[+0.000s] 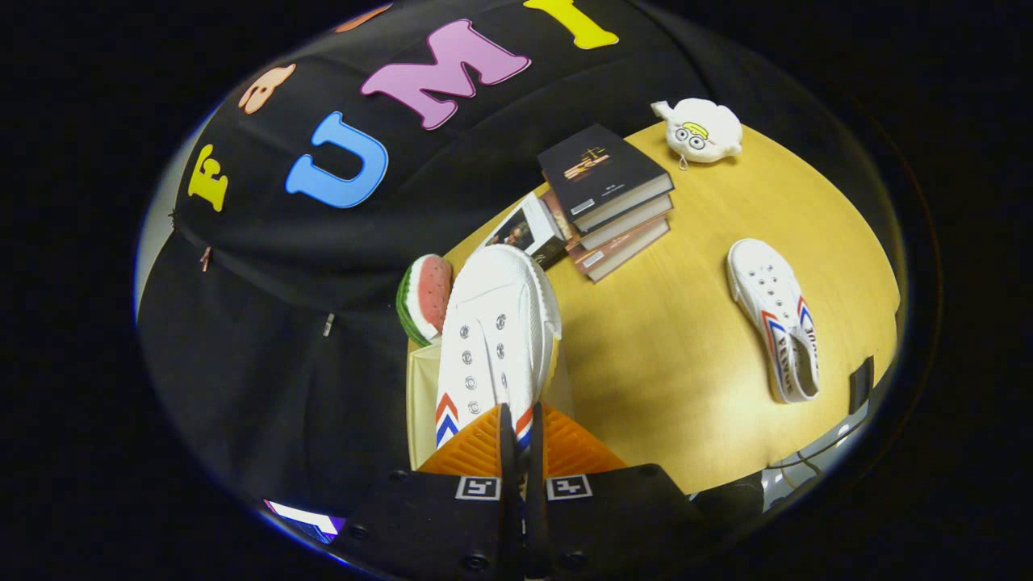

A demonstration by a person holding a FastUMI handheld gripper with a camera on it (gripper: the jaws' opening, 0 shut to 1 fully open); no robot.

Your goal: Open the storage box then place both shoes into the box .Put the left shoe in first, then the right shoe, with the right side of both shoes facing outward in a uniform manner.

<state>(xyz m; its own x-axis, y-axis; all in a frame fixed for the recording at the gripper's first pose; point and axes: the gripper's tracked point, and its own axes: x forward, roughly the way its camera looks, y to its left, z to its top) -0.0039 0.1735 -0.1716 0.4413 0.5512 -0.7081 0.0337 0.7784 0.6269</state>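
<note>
Shoe one (496, 331) is in your grip: the fingers (516, 436) stand nearly together, pinching the thin heel edge, and the toe points away from you, out toward the booth wall. Judging by the task, you are on the first placing step, carrying this shoe to the box. Below it, on the left, a pale upright panel (421, 403) shows under the shoe; it may be the storage box's wall or its opened lid, but you cannot tell from here, nor whether anything lies inside. A watermelon slice toy (425, 297) sits just beyond that panel. Next you need to lower the shoe in with its right side turned outward, then release. Further right, a stack of books (607, 198) rests on the table (670, 347), with a white plush toy (700, 131) beyond it. The second shoe (775, 319) lies flat on the table, well apart from the fingers, waiting its turn
</note>
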